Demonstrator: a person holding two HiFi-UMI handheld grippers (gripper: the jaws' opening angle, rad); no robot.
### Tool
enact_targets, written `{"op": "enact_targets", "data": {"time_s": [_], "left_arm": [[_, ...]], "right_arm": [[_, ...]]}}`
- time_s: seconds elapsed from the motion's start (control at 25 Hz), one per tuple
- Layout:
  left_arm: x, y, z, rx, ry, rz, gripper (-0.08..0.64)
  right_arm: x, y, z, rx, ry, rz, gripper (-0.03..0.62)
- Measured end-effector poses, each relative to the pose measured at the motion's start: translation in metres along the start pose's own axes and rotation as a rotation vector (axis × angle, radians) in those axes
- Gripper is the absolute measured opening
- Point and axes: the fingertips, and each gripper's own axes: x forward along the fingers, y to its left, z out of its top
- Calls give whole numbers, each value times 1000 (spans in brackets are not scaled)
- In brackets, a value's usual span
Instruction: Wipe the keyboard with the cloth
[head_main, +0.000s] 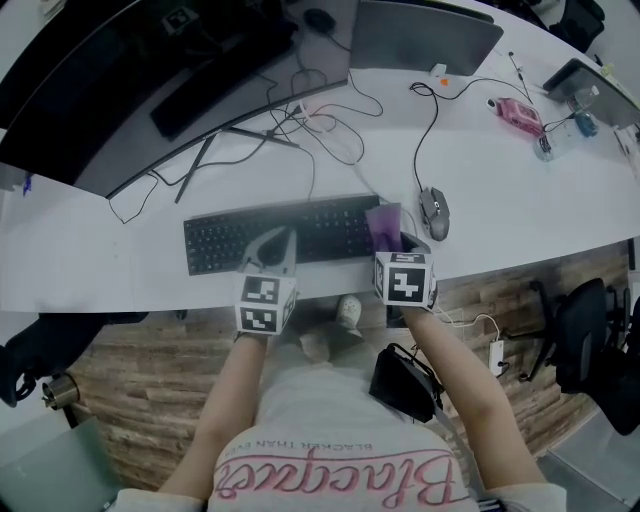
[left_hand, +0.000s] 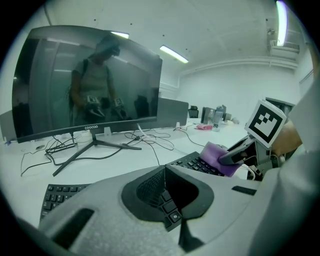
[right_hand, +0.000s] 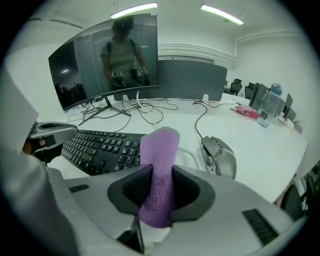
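Your right gripper (right_hand: 159, 176) pinched the purple cloth (right_hand: 160, 147) over the keyboard (head_main: 300, 228); your left gripper (left_hand: 164, 171) sat closed, empty.

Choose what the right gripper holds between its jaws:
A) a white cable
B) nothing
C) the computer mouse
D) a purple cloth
D: in the right gripper view, the right gripper is shut on the purple cloth, which stands up between its jaws, while the mouse lies apart from it, beside the keyboard.
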Motion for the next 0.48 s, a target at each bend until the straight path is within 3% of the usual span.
{"op": "enact_targets", "data": {"time_s": [0.28, 0.48], "left_arm": [[-2, -4, 13, 32, -20, -3, 5], [-10, -1, 25, 62, -49, -8, 5]], "right_arm": [[-8, -30, -5, 33, -10, -50, 101], [-31, -28, 22, 73, -98, -46, 101]]}}
